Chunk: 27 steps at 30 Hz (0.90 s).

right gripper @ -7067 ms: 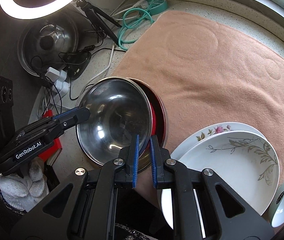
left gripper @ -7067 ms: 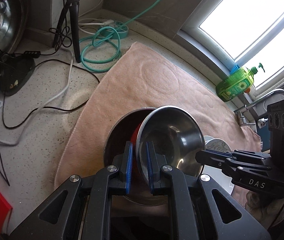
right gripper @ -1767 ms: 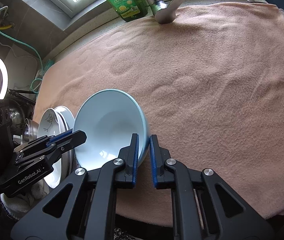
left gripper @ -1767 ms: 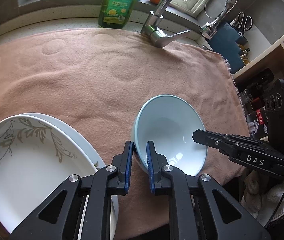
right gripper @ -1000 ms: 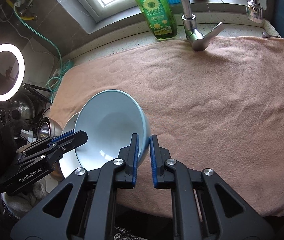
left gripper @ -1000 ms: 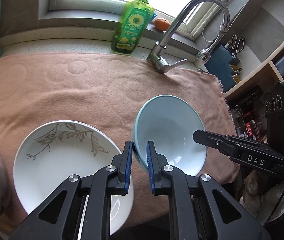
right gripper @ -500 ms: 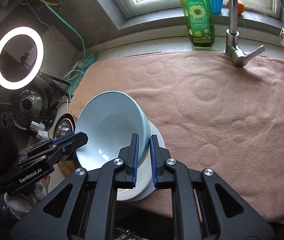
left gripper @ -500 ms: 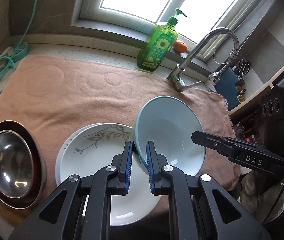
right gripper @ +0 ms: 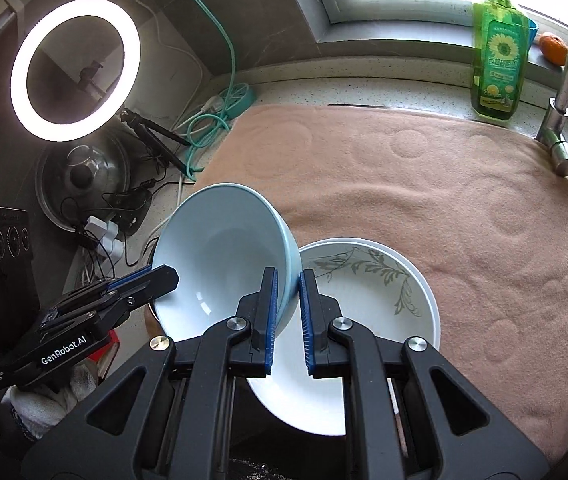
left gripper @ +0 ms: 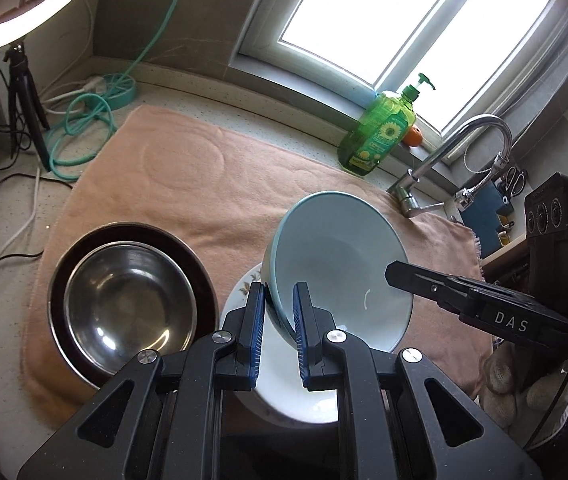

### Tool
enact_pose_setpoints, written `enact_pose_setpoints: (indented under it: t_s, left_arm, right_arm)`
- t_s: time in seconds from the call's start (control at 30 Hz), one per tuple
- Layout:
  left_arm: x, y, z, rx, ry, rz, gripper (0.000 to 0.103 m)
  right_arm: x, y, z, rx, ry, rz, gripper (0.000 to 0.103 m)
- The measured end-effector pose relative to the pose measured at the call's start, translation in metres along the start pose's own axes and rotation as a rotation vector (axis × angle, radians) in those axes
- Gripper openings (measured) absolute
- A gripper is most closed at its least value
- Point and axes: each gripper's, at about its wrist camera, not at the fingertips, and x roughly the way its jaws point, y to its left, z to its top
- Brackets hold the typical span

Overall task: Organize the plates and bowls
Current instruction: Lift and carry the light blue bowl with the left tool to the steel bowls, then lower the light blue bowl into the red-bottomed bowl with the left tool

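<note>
A pale blue bowl (left gripper: pixel 339 268) is hanging tilted above white plates (right gripper: pixel 367 292) on a pink towel (left gripper: pixel 188 176), its underside hidden and the plates largely covered from the left wrist view. The left gripper (left gripper: pixel 278 312) and right gripper (right gripper: pixel 287 300), both angling downward, are each clamping opposite sides of the bowl's rim between blue pads. Gloved hands are showing only partly. Nested steel bowls (left gripper: pixel 128 300) are sitting just beside the plates.
</note>
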Motion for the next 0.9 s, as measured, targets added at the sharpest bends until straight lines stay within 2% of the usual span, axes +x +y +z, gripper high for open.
enact_pose_setpoints:
  t_s: [0.4, 0.9]
  left_arm:
    - [-0.026, 0.059, -0.003, -0.091, -0.038, 0.062, 0.013]
    - [-0.027, 0.107, -0.011, -0.155, -0.004, 0.094, 0.013]
  right_arm:
    - [0.049, 0.061, 0.008, -0.088, 0.060, 0.030, 0.011]
    - [0.099, 0.087, 0.005, -0.117, 0.136, 0.022, 0.011]
